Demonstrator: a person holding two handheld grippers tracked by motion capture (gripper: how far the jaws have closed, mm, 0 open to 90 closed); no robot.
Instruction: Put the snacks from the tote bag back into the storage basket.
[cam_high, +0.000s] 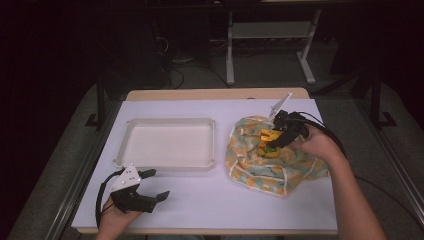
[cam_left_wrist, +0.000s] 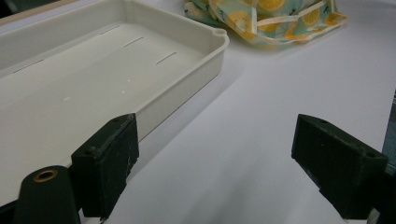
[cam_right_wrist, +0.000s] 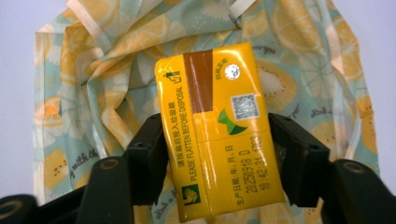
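Note:
A yellow drink carton (cam_right_wrist: 217, 126) with printed text and a brown stripe is clamped between the jaws of my right gripper (cam_right_wrist: 217, 163). In the high view that gripper (cam_high: 276, 141) holds the carton (cam_high: 268, 136) just over a crumpled lemon-print cloth bag (cam_high: 260, 162) at the table's right. An empty white tray (cam_high: 170, 122) lies left of the bag. My left gripper (cam_high: 155, 184) rests near the front left edge, jaws wide apart with nothing between them; its own view shows the tray's corner (cam_left_wrist: 205, 60) just ahead of the gripper (cam_left_wrist: 217, 165).
The white tabletop (cam_high: 210, 200) spreads between tray and front edge. The bag's edge (cam_left_wrist: 275, 23) lies beyond the tray. Behind the table stand a white desk frame (cam_high: 270, 45) and cables on a dark floor.

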